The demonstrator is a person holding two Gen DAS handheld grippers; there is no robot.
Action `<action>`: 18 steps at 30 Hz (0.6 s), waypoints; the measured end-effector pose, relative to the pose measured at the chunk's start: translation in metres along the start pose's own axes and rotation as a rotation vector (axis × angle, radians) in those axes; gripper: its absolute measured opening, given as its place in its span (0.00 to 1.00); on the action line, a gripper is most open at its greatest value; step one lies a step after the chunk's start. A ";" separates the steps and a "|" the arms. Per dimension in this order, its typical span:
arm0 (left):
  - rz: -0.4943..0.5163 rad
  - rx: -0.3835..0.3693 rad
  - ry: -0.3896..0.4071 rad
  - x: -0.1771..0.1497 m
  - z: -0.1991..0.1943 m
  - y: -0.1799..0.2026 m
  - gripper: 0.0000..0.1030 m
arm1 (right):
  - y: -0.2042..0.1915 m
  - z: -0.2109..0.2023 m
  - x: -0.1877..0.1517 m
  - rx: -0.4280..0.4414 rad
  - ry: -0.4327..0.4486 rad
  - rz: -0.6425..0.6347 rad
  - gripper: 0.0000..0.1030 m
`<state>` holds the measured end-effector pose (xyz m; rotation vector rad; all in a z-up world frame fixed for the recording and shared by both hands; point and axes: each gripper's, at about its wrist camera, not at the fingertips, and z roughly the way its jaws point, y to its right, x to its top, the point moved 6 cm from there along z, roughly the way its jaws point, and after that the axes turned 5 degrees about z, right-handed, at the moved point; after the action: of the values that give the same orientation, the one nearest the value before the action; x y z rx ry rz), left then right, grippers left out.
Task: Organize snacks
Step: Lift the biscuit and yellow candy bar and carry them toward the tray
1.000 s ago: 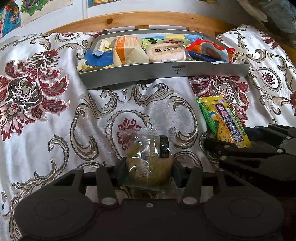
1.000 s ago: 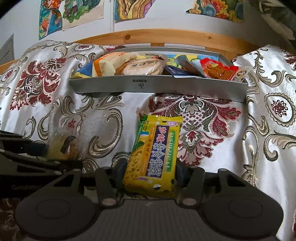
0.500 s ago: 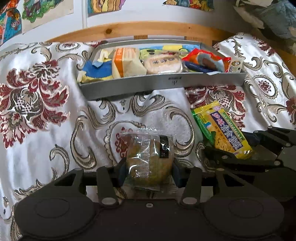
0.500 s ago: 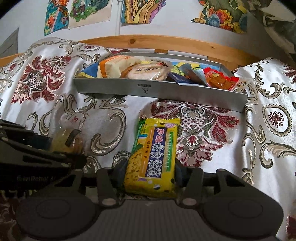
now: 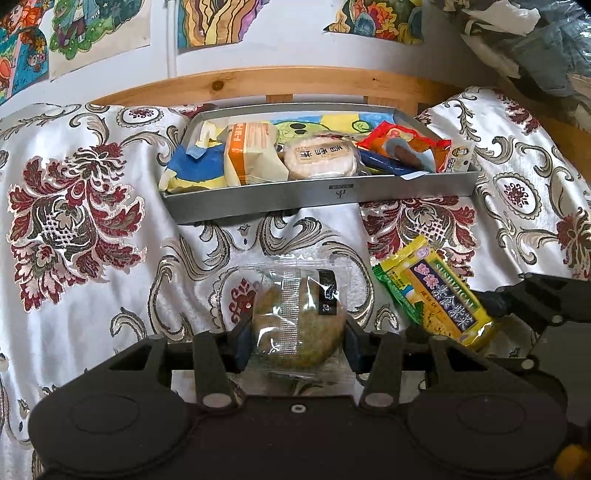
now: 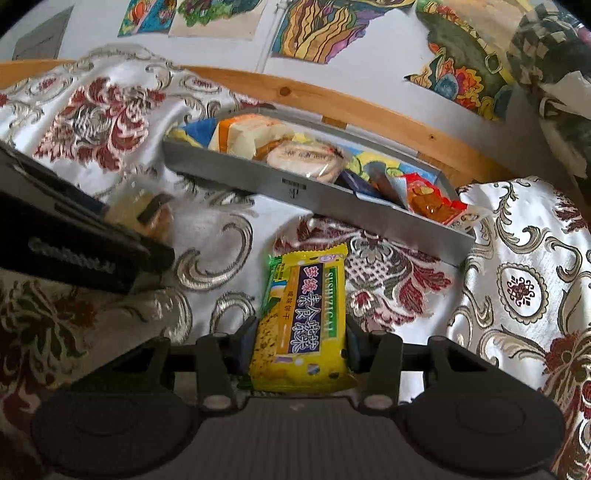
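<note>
My left gripper [image 5: 295,338] is shut on a round brown pastry in a clear wrapper [image 5: 295,325], held above the patterned cloth. My right gripper [image 6: 299,349] is shut on a yellow biscuit pack with a purple label [image 6: 303,321]; the pack also shows in the left wrist view [image 5: 436,295]. The pastry shows blurred at the left of the right wrist view [image 6: 147,210]. A grey metal tray [image 5: 325,195] holding several wrapped snacks stands ahead of both grippers, also in the right wrist view [image 6: 295,188].
A white cloth with red and gold floral pattern [image 5: 74,221] covers the surface. A wooden rail [image 5: 295,81] runs behind the tray, below a wall with colourful drawings [image 5: 210,22]. Piled fabric [image 5: 535,44] lies at the far right.
Both grippers have risen and tilted up with their snacks still held; more wall shows. The right wrist view has rolled, so the tray now slants down to the right.
</note>
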<state>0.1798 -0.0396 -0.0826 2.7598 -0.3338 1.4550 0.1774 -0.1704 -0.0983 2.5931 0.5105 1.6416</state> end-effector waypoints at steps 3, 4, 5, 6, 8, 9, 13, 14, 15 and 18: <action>0.002 0.003 0.003 0.000 0.001 -0.001 0.49 | 0.001 0.005 -0.003 0.022 -0.041 0.002 0.52; 0.002 0.004 0.000 0.000 0.002 -0.001 0.49 | 0.002 0.008 -0.003 0.035 -0.051 0.017 0.54; 0.001 0.006 -0.003 -0.001 0.003 -0.001 0.49 | 0.004 0.011 -0.004 0.050 -0.062 0.029 0.56; 0.000 0.007 -0.006 -0.001 0.004 -0.001 0.49 | 0.006 0.014 -0.004 0.064 -0.073 0.048 0.57; -0.001 0.007 -0.008 -0.002 0.005 -0.002 0.49 | 0.010 0.017 -0.005 0.089 -0.079 0.079 0.53; -0.003 0.007 -0.006 -0.001 0.004 -0.003 0.49 | 0.010 0.017 -0.005 0.094 -0.080 0.084 0.52; -0.013 0.007 0.010 0.003 0.001 -0.005 0.49 | 0.005 0.012 -0.003 0.040 -0.043 0.012 0.50; -0.015 0.007 0.015 0.004 0.000 -0.005 0.49 | 0.003 0.008 -0.002 0.007 -0.019 -0.035 0.50; -0.017 0.008 0.020 0.006 -0.001 -0.006 0.49 | 0.001 0.005 0.000 -0.019 0.006 -0.074 0.50; -0.028 0.007 0.035 0.014 -0.002 -0.008 0.49 | -0.002 -0.006 0.005 -0.088 0.089 -0.165 0.50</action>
<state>0.1872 -0.0343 -0.0692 2.7285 -0.2886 1.4991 0.1733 -0.1681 -0.0916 2.3558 0.6230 1.6898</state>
